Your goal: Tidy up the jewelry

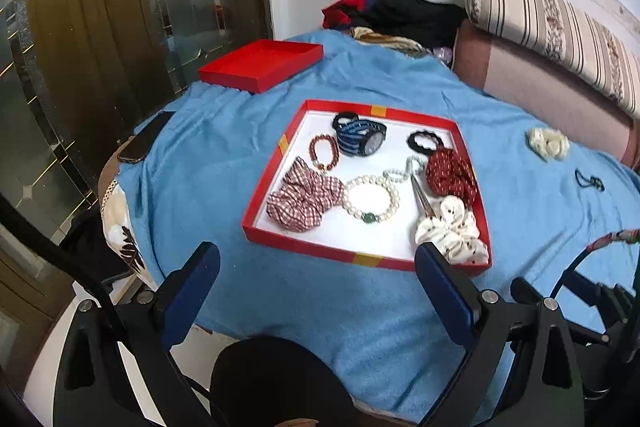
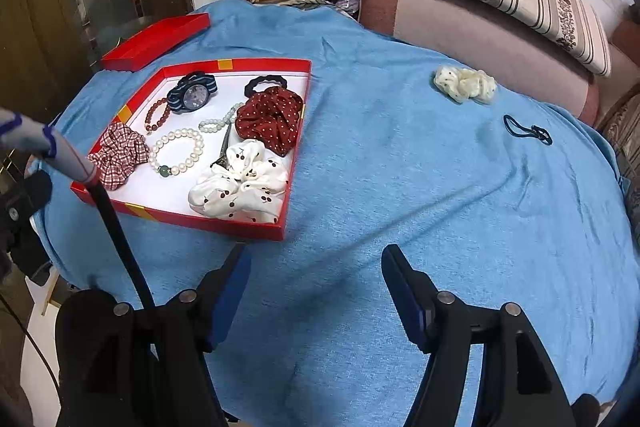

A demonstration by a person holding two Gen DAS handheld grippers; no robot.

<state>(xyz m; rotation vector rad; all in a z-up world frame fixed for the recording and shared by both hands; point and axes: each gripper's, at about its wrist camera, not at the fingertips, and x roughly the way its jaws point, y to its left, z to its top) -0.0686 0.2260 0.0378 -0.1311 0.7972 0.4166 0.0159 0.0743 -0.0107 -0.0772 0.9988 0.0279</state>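
Note:
A red tray (image 1: 262, 189) (image 2: 288, 187) with a white floor sits on the blue cloth. It holds a blue watch (image 1: 360, 137) (image 2: 192, 95), a red bead bracelet (image 1: 324, 151), a pearl bracelet (image 1: 370, 199) (image 2: 178, 153), a checked scrunchie (image 1: 304, 201), a dark red dotted scrunchie (image 1: 450, 173) (image 2: 270, 119), a white cherry scrunchie (image 1: 452, 231) (image 2: 244, 183), a black hair tie (image 1: 424, 141) and a metal clip (image 1: 422, 197). A cream scrunchie (image 1: 549, 143) (image 2: 464, 83) and a dark hair tie (image 1: 589, 181) (image 2: 528, 131) lie on the cloth to the right. My left gripper (image 1: 318, 267) is open and empty before the tray. My right gripper (image 2: 316, 267) is open and empty over bare cloth.
The red box lid (image 1: 262, 65) (image 2: 154, 41) lies behind the tray at the left. A phone (image 1: 142, 143) rests at the cloth's left edge. Folded clothes (image 1: 400, 15) and a striped cushion (image 1: 560, 27) on a sofa border the back and right.

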